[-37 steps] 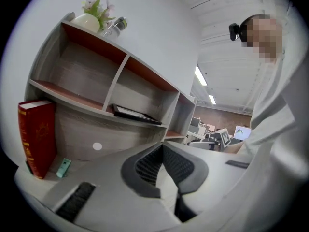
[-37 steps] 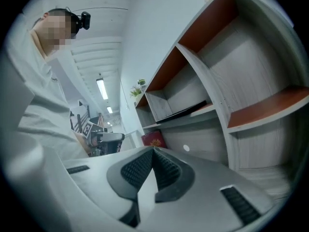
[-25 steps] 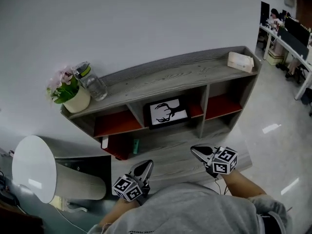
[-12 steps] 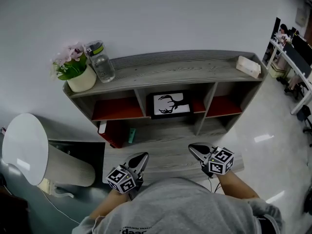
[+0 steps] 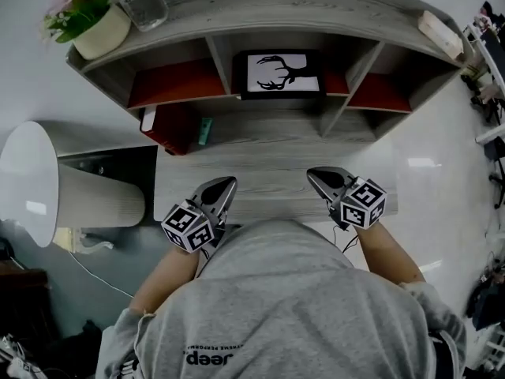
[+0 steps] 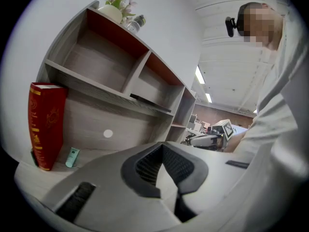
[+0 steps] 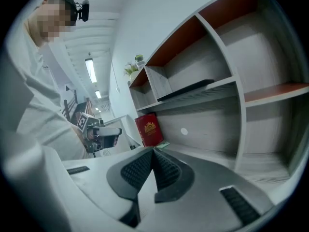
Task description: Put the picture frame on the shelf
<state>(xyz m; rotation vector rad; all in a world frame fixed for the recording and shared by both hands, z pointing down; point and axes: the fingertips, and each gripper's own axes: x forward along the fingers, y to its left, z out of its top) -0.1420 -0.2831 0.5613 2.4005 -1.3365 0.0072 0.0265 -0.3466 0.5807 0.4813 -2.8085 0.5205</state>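
The picture frame (image 5: 282, 73), black with a deer-antler print, rests in the middle compartment of the grey wooden shelf (image 5: 276, 10). From the sides it shows as a thin dark slab (image 6: 149, 103) (image 7: 186, 90) lying low on the middle board. My left gripper (image 5: 229, 184) and right gripper (image 5: 314, 174) hover over the shelf's bottom board, close to the person's body and well short of the frame. Both are shut with nothing between the jaws, as the left gripper (image 6: 161, 151) and right gripper (image 7: 153, 153) show in their own views.
A potted flower (image 5: 95, 26), a glass jar (image 5: 146, 2) and a tissue box (image 5: 440, 34) stand on the shelf top. A red book (image 5: 162, 125) and a teal tube (image 5: 204, 130) sit in the lower left bay. A white cylinder (image 5: 31, 184) stands left of the shelf.
The head view has tilted further down, so the shelf slid toward the top of the picture. Both grippers stay shut and low near the body. The frame has not moved.
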